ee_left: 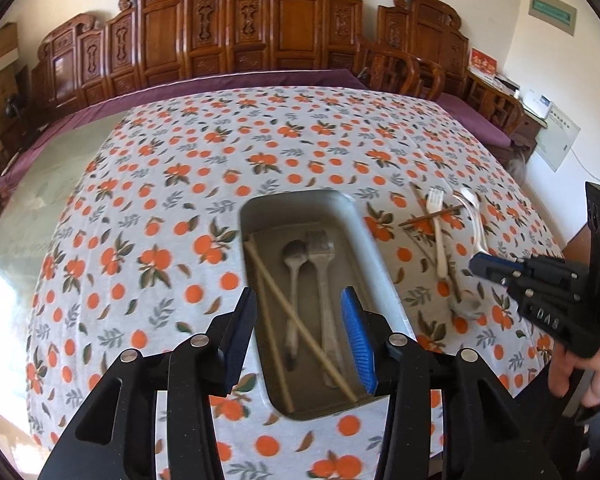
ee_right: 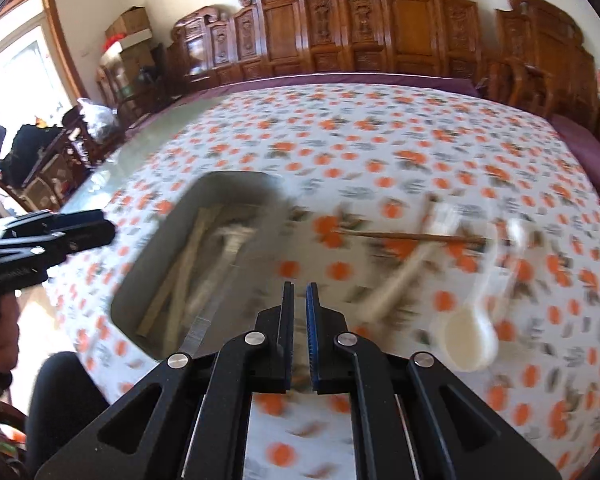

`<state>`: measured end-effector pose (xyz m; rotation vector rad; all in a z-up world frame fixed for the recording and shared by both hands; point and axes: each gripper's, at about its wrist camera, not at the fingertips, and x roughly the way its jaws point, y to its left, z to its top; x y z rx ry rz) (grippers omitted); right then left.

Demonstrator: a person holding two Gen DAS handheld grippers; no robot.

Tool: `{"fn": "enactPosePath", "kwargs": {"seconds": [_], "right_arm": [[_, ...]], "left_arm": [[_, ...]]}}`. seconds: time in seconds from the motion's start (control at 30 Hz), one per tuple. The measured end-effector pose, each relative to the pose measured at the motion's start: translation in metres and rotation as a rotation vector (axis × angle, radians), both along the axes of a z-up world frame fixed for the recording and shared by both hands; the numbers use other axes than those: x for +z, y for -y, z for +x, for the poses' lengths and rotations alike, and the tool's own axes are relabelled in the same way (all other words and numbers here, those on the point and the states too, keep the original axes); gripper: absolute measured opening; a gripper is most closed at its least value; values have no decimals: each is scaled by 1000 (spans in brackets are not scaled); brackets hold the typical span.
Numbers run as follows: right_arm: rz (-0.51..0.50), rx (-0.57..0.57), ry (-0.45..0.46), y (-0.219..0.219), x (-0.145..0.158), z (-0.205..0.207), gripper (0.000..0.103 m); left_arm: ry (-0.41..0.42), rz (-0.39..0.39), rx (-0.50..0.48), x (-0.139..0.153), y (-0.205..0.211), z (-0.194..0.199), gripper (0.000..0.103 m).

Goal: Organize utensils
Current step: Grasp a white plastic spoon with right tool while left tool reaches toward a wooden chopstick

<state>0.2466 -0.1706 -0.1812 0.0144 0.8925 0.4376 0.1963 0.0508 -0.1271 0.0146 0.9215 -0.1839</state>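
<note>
A grey tray (ee_left: 376,256) lies on the orange-patterned tablecloth and holds a pair of light chopsticks (ee_left: 300,326), a spoon (ee_left: 294,256) and a fork (ee_left: 320,248). My left gripper (ee_left: 300,332) is open and empty, its fingers straddling the tray's near end. To the tray's right lie a white fork (ee_left: 438,224), dark chopsticks (ee_left: 430,216), a white spoon (ee_left: 476,220) and a ladle. My right gripper (ee_right: 300,332) is nearly shut and empty, above the cloth between the tray (ee_right: 156,256) and a white ladle (ee_right: 470,340). The right wrist view is motion-blurred.
The table (ee_left: 52,184) has a glass top bare at the left. Carved wooden chairs (ee_left: 240,28) line the far side. The table's right edge drops off near a wall and cabinet (ee_left: 512,108). My left gripper also shows in the right wrist view (ee_right: 108,232).
</note>
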Motion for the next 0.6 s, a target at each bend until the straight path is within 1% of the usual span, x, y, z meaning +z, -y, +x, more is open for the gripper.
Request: {"fn": "enactPosePath", "kwargs": {"seconds": [0.1, 0.13, 0.2, 0.33, 0.37, 0.4, 0.47, 0.6], "right_arm": [[-21, -34, 7, 31, -3, 0, 8], [-26, -43, 8, 38, -5, 1, 8], [-30, -65, 6, 55, -8, 2, 8], [-37, -90, -2, 74, -16, 8, 8], [-37, -95, -6, 76, -17, 10, 9], [-34, -99, -12, 79, -20, 13, 13], [-39, -105, -24, 83, -28, 18, 18], [-34, -123, -46, 88, -39, 35, 18]], "left_arm": [[1, -10, -18, -1, 14, 1, 47], [0, -12, -24, -1, 19, 2, 53], [4, -18, -38, -1, 29, 2, 58], [8, -19, -69, 0, 48, 5, 58], [9, -22, -74, 0, 52, 6, 58], [8, -26, -79, 0, 56, 7, 58], [6, -24, -90, 0, 62, 9, 58], [0, -25, -108, -1, 73, 16, 58]]}}
